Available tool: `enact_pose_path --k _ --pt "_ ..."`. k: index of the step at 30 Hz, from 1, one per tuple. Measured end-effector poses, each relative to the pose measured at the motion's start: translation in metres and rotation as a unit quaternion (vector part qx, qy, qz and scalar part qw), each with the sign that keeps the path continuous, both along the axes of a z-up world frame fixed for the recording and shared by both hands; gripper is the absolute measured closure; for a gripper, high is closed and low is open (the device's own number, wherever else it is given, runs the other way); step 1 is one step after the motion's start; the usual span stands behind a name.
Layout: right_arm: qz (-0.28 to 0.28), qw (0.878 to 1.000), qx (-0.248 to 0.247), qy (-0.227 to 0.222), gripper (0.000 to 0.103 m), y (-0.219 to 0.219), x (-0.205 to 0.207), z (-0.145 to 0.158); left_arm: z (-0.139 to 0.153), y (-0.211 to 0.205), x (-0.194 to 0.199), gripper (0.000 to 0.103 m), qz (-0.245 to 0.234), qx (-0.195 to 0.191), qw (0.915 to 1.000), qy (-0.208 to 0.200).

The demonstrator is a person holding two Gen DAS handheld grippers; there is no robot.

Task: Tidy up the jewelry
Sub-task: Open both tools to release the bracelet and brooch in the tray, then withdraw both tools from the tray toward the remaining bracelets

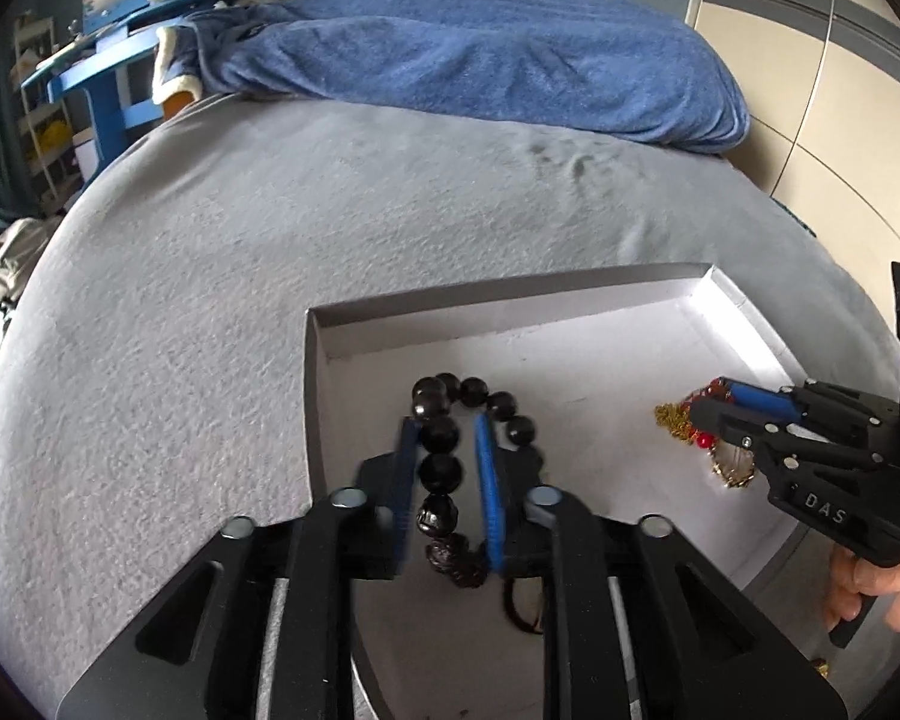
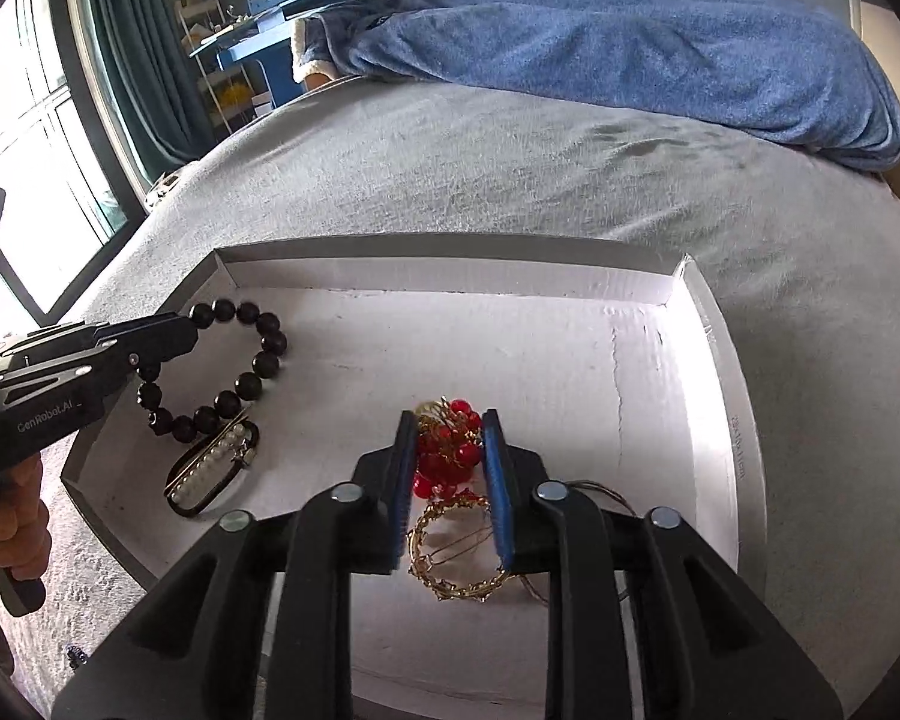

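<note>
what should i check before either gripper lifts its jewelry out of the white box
1. Left gripper straddles the black round-bead bracelet: ok.
2. Left pads actually pinching the beads: cannot tell, a gap shows beside them.
3. Right gripper around the red bead and gold wire ornament: ok.
4. Ornament free of the gold ring hair clip below it: cannot tell.
5. Pearl barrette apart from the bracelet: not ok, they touch.
6. White cardboard box flat on the grey bedspread: ok.
</note>
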State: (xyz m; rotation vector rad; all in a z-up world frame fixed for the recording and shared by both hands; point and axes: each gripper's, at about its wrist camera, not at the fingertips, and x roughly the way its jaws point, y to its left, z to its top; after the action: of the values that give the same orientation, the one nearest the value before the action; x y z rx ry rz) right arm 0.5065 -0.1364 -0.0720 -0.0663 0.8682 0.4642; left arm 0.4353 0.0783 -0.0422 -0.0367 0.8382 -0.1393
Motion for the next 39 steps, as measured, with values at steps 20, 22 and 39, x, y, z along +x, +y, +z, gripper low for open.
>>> enact_pose_path --k 20,22,39 --pt "-0.051 0.996 0.051 -0.061 0.028 -0.056 -0.044 0.064 0.044 -0.005 -0.062 0.016 0.02 -0.007 0.9977 -0.064" --pt "-0.05 0.996 0.049 -0.061 0.023 -0.057 -0.055 0.064 0.048 -0.007 -0.075 0.014 0.019 0.002 0.9974 -0.069" --pt "-0.064 0.997 0.038 -0.028 0.009 -0.08 -0.132 0.038 0.031 -0.027 -0.175 0.01 -0.001 0.004 0.9986 -0.053"
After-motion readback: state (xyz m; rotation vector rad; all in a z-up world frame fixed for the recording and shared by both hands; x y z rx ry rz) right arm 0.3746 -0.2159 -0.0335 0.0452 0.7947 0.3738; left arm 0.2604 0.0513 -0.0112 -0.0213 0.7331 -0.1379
